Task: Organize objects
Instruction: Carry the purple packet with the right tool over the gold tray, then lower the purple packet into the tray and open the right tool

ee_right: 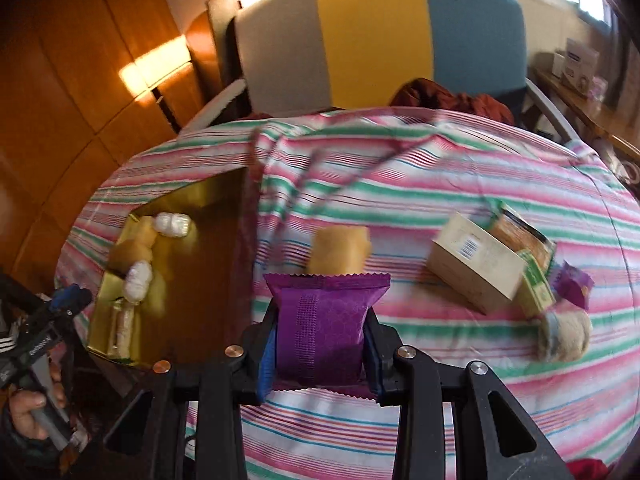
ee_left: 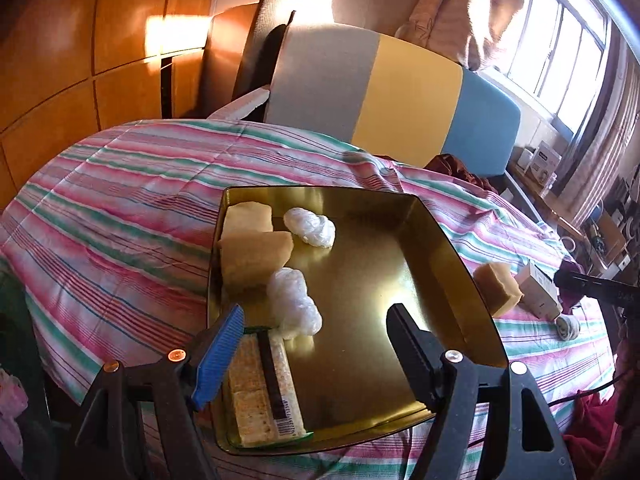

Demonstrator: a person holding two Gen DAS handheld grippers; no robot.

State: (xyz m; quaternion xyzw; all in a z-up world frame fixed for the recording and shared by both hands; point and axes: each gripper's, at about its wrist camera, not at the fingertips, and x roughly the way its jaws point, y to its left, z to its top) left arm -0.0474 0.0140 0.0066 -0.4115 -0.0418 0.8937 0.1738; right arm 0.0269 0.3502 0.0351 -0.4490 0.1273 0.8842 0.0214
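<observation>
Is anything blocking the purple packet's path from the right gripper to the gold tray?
Nothing visible does. The purple packet, clamped in the right gripper, has only striped cloth between it and the gold tray, whose near side is bare.

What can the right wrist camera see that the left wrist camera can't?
Only the right wrist view shows the purple packet gripped in the right tongs, plus the person's hand. Only the left wrist view shows the left tongs wide open over the tray, and the cracker pack's barcode. Both show the gold tray, its two white bundles, the loose tan block and the striped cloth.
</observation>
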